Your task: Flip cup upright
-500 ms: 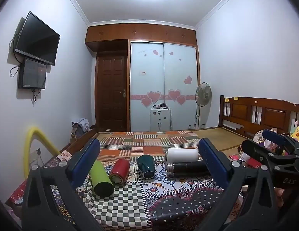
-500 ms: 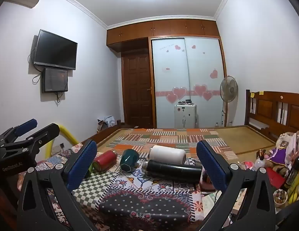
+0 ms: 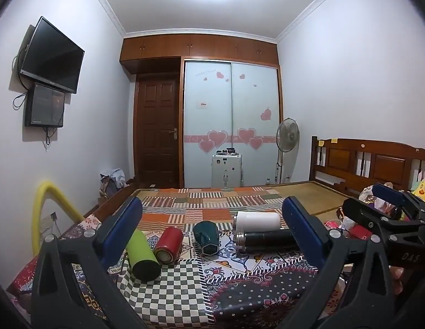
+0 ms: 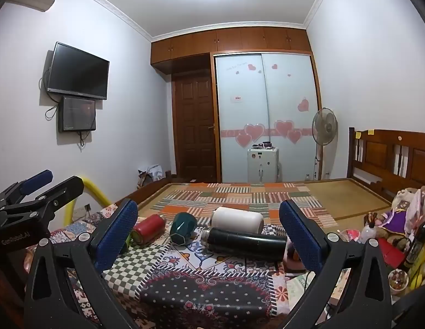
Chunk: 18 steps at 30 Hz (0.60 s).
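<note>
Dark teal faceted ceramic cup [image 3: 207,236] [image 4: 182,228] lying tipped on patterned bedspread, hexagonal base apparently toward camera, between red can and black flask.

Both tools look alike: left gripper [image 3: 212,233] and right gripper [image 4: 208,231] w/ matte black triangular-cutout frames, silver screws, dimpled blue pads on the fingers [image 3: 124,226]. White lettering "GenRobot.AI" on left body, "DAS" on right. Blue-tipped black levers at the back.
</note>
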### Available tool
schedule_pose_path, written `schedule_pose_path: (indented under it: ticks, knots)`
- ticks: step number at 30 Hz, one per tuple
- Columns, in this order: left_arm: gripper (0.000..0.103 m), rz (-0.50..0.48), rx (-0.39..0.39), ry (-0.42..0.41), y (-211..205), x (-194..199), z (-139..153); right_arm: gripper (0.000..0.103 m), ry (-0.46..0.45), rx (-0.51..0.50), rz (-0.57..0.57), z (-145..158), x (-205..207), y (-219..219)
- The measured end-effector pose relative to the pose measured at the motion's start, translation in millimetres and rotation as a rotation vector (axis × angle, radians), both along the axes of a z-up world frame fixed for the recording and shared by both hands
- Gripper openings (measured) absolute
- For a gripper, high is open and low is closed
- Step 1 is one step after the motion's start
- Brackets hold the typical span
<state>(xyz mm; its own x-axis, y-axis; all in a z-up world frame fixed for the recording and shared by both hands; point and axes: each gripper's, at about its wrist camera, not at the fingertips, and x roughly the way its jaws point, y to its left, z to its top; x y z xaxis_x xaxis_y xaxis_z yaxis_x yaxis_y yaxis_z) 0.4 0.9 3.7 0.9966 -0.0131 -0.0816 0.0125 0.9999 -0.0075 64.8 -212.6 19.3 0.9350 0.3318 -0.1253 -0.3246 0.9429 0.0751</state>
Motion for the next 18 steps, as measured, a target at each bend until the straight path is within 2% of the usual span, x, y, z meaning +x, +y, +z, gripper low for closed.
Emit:
schedule_pose_path:
  ticks: [18]
  knots:
    - [0.103, -0.007, -0.001, -0.006, -2.6, -3.8, 0.9, 0.103, 0.008, 0.003, 0.0, -2.6, 6.7, -0.9]
